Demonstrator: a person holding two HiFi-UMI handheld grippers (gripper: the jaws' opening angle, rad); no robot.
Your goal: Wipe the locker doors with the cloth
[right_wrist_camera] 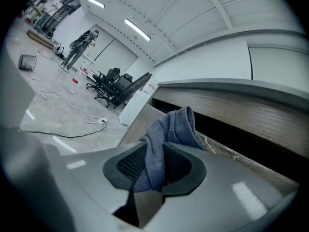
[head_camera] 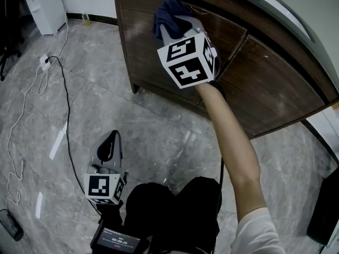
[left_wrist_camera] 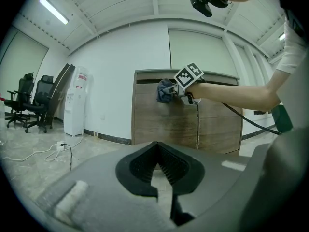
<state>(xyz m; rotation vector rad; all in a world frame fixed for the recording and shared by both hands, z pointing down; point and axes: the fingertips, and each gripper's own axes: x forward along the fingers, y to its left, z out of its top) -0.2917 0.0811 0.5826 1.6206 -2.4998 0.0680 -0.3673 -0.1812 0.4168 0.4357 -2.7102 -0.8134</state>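
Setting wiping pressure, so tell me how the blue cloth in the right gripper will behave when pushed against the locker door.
Probably floppy: the cloth bunches in loose folds beyond the right gripper. Likely light, since a pinch on one part holds it all. Its towel-like nap should drag a little on the locker door.

tail of cloth (right_wrist_camera: 176, 124) unseen inside right claw (right_wrist_camera: 155, 152)

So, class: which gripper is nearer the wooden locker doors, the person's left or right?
Right. The right gripper, clamping the cloth, is up at the top of the locker doors; the left gripper hangs low by the person's legs, well back.
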